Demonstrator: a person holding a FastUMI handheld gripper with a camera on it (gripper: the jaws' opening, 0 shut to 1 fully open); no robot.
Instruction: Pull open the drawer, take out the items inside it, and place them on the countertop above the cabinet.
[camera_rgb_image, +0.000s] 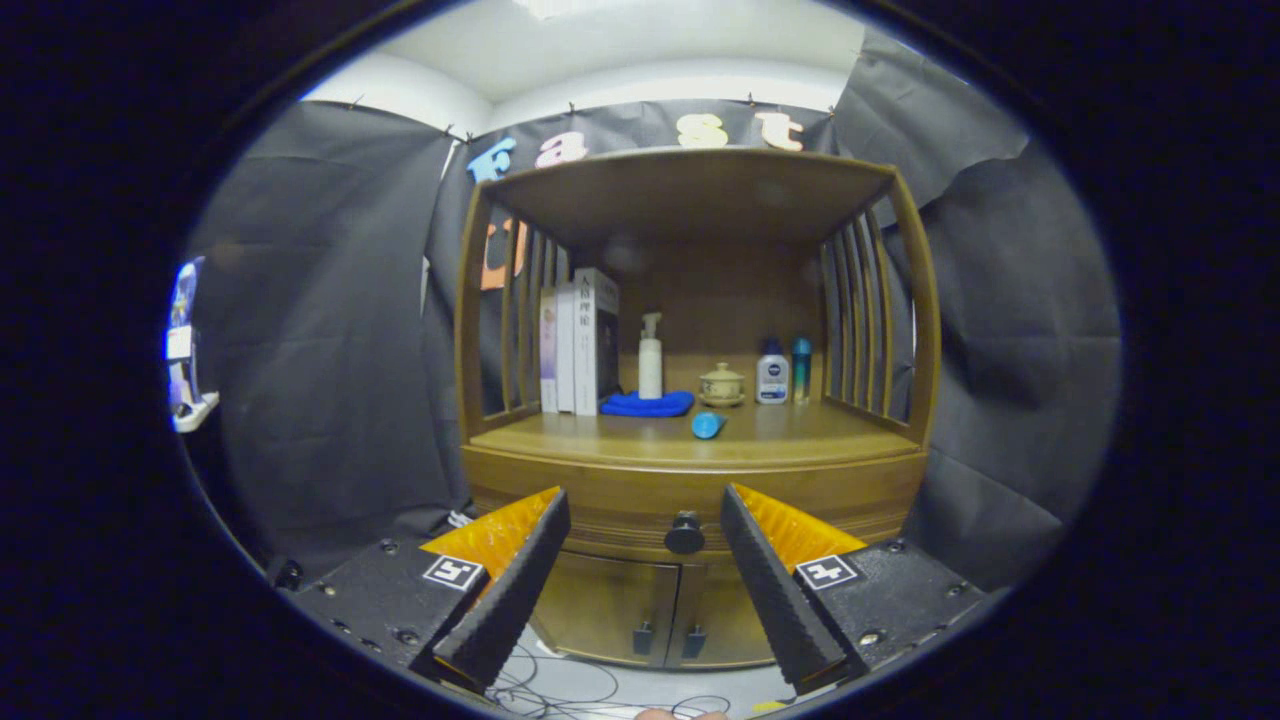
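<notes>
Your gripper (645, 520) hangs before the closed drawer (690, 500), jaws spread wide, its dark knob (685, 533) between them. Blue cylinder (707, 425) lies on the worktop (800, 435).

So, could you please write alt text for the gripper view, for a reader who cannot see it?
The open gripper has its fingers spread either side of the dark knob on a closed drawer of a wooden cabinet. On the countertop above stand books, a pump bottle, a blue cloth, a lidded cup and two bottles.
</notes>
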